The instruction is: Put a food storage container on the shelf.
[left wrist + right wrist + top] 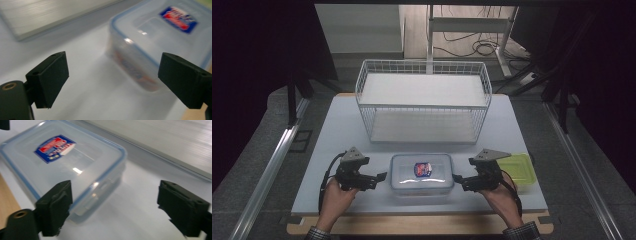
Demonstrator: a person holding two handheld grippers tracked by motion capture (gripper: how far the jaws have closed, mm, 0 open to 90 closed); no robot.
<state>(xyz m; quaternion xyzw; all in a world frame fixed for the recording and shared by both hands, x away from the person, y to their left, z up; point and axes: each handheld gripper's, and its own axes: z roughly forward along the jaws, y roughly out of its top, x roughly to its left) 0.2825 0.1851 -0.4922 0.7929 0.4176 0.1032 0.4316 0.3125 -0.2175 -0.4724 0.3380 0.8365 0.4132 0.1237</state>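
Note:
A clear plastic food box [422,173] with a blue-edged lid and a red and blue label sits on the white table near its front edge. My left gripper [382,178] is just left of the box, its black jaws wide apart and level. In the left gripper view the box [160,42] lies ahead and to the right of the left gripper [112,80], nothing between the pads. My right gripper [457,179] stands open at the box's right end. In the right gripper view the box [62,162] lies ahead left of the right gripper [113,207], apart from it.
A white wire basket [423,102] with two shelves stands behind the box at mid-table. A yellow-green lidded container [519,170] lies right of my right hand. The table's wooden front edge [412,225] runs below both hands.

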